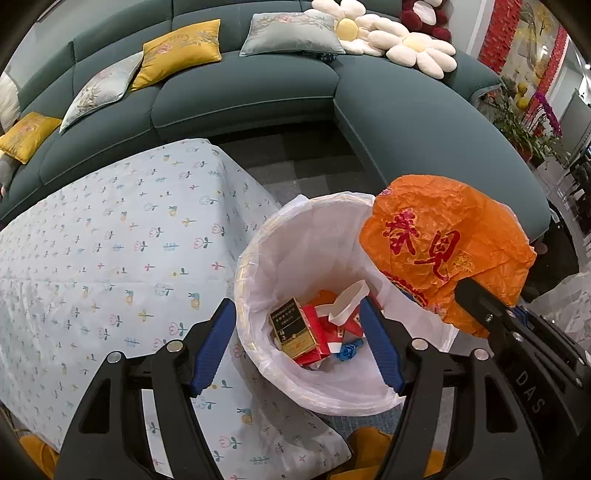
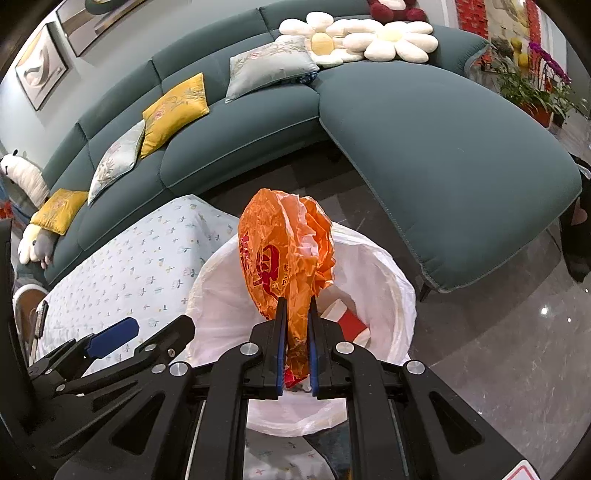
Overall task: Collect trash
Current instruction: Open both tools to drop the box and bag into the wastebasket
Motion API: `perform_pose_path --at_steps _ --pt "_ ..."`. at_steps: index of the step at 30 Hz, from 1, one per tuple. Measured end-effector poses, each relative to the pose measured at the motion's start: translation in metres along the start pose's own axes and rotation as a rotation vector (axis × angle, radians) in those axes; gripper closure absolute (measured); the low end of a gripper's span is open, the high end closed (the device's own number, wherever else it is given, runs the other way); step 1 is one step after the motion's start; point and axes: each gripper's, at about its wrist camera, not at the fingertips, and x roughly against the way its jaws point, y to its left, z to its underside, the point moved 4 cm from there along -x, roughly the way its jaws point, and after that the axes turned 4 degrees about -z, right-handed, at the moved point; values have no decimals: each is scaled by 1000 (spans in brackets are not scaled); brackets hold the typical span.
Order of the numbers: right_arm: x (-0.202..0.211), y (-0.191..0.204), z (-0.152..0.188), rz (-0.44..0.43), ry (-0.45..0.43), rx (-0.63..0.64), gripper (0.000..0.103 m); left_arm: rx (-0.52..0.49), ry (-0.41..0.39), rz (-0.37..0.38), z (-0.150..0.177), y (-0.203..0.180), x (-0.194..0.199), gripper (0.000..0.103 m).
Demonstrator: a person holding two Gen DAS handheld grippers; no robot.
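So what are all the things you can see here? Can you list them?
crinkled orange plastic bag with red writing: one, orange, held over the bin
round bin with white plastic liner: one, white, on the floor beside the table
gold and black box: one, inside the bin
red cardboard packets: a few, red, inside the bin
blue scrap: one, at the bin bottom
table with flowered pale blue cloth: one, left of the bin
dark green sofa: one, behind
yellow cushions: two, on the sofa
grey embroidered cushions: two, on the sofa
white daisy cushions: two, sofa corner
left gripper: fingers open
right gripper: fingers pinching the bag
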Motion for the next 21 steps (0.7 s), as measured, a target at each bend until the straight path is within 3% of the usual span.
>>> perform_pose_path --at_steps 5,21 --pt "-2 3 -1 -3 6 10 93 -2 7 -3 1 2 -1 37" --pt "-3 16 -3 -4 28 34 74 34 17 -30 8 22 -1 36"
